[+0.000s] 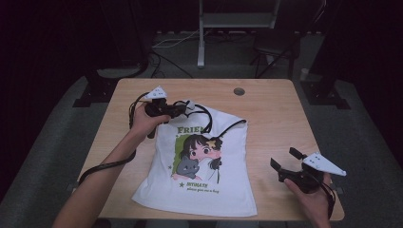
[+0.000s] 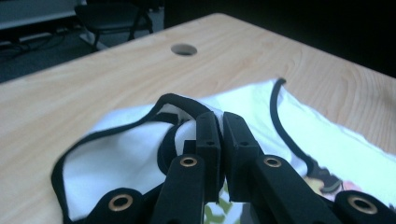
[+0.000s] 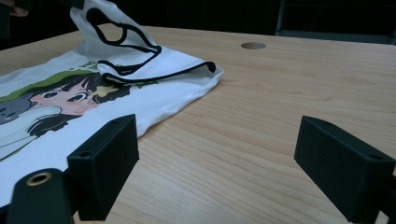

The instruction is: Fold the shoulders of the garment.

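- A white top [image 1: 199,166] with black edges and a cartoon girl and a grey cat on it lies flat in the middle of the wooden worktop [image 1: 275,114].
- The left hand-held gripper [image 1: 183,109] pinches the top's strap [image 2: 187,123] at its far left corner, with its jaws pressed together on the cloth.
- The right hand-held gripper [image 1: 284,164] is well apart from the top, near the right edge, with its jaws spread wide.
- A small round hole [image 1: 239,91] sits at the far side.
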The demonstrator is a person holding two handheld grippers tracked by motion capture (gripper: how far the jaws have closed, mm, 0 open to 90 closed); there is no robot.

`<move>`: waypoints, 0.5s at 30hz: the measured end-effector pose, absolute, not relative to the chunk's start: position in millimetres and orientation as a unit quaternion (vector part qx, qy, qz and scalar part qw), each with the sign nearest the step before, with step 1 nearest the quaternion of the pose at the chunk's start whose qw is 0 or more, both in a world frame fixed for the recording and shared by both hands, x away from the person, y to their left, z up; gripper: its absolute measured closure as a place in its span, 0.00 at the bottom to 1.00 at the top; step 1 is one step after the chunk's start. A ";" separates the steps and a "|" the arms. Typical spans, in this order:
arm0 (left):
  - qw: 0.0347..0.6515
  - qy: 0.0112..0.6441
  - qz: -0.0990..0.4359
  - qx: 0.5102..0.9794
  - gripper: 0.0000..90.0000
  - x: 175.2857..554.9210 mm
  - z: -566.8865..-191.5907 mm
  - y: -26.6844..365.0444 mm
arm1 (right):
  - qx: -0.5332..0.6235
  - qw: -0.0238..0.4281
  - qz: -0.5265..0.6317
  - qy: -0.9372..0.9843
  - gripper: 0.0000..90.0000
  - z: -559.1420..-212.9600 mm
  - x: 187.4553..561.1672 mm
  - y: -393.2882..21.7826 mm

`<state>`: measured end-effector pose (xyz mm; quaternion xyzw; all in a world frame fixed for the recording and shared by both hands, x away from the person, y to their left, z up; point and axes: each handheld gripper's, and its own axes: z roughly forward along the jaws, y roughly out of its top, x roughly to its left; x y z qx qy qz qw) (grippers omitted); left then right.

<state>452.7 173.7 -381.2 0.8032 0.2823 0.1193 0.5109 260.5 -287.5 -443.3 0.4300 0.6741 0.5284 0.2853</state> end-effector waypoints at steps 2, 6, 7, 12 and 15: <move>0.510 0.280 0.112 0.806 0.95 449.2 -384.9 172.7 | 0.429 0.285 0.529 0.674 0.15 -443.3 260.5 -287.6; 0.498 0.271 0.101 0.817 0.95 442.0 -392.8 169.9 | 0.430 0.284 0.529 0.674 0.15 -443.3 260.7 -287.8; 0.496 0.272 0.101 0.819 0.95 440.7 -395.3 169.6 | 0.430 0.284 0.530 0.674 0.15 -443.3 260.6 -287.8; 0.482 0.274 0.090 0.828 0.95 436.9 -408.1 170.9 | 0.429 0.285 0.529 0.674 0.15 -443.4 260.5 -287.8; 0.476 0.274 0.085 0.832 0.94 434.6 -414.4 171.5 | 0.429 0.285 0.530 0.674 0.15 -443.4 260.6 -287.7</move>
